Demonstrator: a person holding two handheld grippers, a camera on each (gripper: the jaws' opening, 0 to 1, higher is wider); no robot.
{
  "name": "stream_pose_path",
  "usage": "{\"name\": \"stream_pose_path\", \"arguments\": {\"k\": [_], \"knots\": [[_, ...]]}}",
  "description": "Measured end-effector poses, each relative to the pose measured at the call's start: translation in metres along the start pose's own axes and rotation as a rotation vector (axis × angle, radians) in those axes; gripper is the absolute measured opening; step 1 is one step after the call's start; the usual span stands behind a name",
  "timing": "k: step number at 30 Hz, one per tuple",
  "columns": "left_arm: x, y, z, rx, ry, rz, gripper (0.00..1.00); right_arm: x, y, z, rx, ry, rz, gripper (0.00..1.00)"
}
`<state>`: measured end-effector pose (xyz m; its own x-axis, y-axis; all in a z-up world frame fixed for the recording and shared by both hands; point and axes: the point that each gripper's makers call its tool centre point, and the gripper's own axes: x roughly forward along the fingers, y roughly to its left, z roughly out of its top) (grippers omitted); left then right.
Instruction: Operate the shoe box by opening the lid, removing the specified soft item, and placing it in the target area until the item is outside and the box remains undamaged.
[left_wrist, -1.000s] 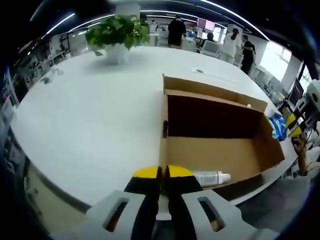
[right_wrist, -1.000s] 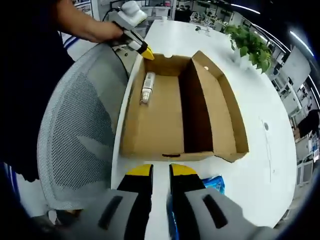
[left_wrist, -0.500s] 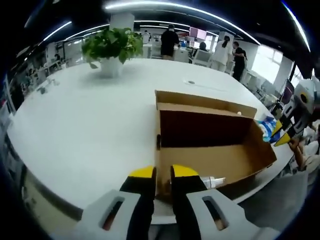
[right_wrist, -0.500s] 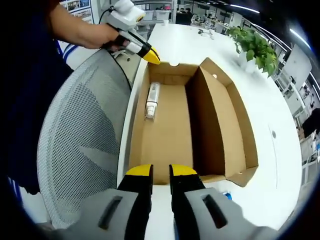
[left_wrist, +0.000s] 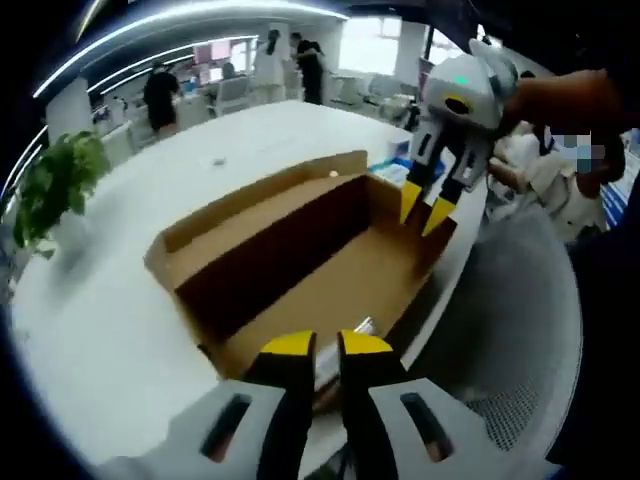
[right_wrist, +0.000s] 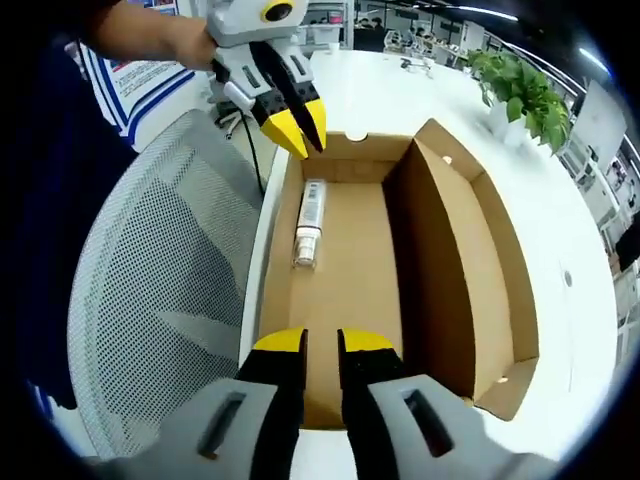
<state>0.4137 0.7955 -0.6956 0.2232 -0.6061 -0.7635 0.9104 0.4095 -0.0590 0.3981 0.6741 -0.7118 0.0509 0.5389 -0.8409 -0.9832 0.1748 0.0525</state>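
White table (right_wrist: 420, 95); hand-held grippers (right_wrist: 297, 132) (left_wrist: 428, 210) above open box (right_wrist: 345, 250).

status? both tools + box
Left tool and right tool open, empty, at opposite ends of the shoe box. Lid open; white tube lying inside. Mesh chair beside box, not blocking.

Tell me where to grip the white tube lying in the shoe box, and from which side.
Grip the white tube across its wider body, coming straight down from above. It lies flat on the shoe box floor, parallel and close to the wall nearest the mesh chair, so set the jaws crosswise.
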Motion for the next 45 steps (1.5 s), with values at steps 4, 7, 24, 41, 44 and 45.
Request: {"name": "stream_pose_path", "arguments": {"k": [4, 7, 24, 41, 44, 45], "knots": [[0.011, 0.002, -0.009, 0.069, 0.073, -0.061, 0.13, 0.005, 0.001, 0.002, 0.020, -0.005, 0.017, 0.11], [0.016, 0.002, -0.008, 0.138, 0.102, -0.135, 0.17, 0.008, 0.002, 0.003, 0.034, -0.004, 0.026, 0.11], [0.044, 0.007, -0.042, 0.418, 0.402, -0.364, 0.11, 0.039, 0.001, 0.010, 0.082, 0.010, 0.085, 0.13], [0.059, 0.012, -0.045, 0.459, 0.396, -0.332, 0.16, 0.046, -0.003, 0.017, 0.097, -0.008, 0.102, 0.13], [0.061, 0.012, -0.041, 0.444, 0.366, -0.316, 0.11, 0.049, -0.002, 0.021, 0.094, -0.012, 0.107, 0.14], [0.062, 0.013, -0.041, 0.440, 0.366, -0.308, 0.11, 0.051, -0.002, 0.022, 0.092, -0.012, 0.109, 0.14]]}}
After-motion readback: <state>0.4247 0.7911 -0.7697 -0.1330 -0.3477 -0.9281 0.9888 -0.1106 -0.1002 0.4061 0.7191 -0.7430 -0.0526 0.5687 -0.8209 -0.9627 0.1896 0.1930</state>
